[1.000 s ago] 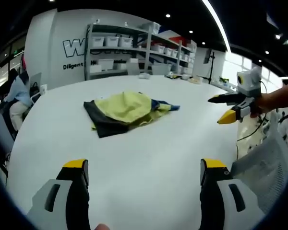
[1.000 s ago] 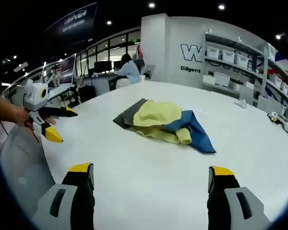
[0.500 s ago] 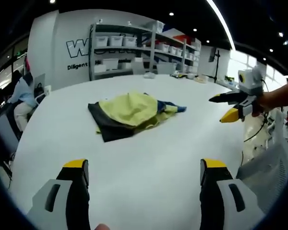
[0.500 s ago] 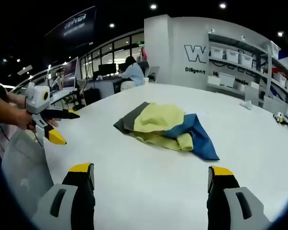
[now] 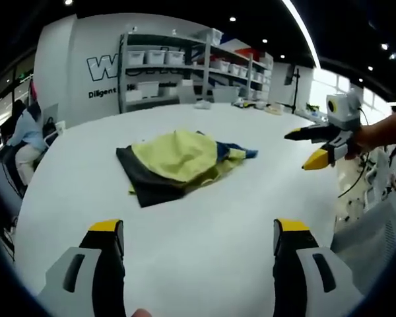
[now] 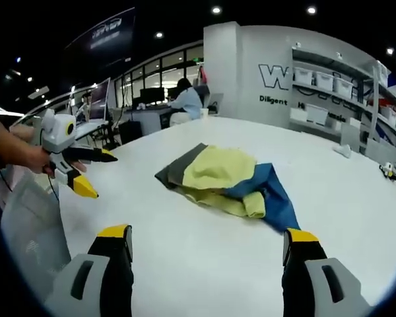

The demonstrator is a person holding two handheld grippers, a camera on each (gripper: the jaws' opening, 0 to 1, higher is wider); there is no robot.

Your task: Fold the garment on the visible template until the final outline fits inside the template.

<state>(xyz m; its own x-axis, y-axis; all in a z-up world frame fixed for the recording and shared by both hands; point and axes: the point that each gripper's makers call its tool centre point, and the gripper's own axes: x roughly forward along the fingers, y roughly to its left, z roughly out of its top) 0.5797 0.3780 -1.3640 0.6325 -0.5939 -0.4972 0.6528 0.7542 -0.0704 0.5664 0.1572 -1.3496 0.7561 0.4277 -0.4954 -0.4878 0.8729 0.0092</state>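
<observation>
One crumpled garment [image 5: 178, 163] in yellow, dark grey and blue lies on the white table [image 5: 204, 231], at the centre of both views. There are two grippers: the left gripper [image 5: 198, 228] and right gripper [image 6: 208, 236] rise from each frame's bottom, jaws spread wide, holding nothing and well apart from the cloth.

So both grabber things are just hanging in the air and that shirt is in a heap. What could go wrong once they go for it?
The garment lies bunched in layers of yellow, dark grey and blue, so jaws may pinch several layers at once and fold it crooked. No template outline is visible on the white table, so the fit may be hard to judge. Both grippers are open and off the cloth.
</observation>
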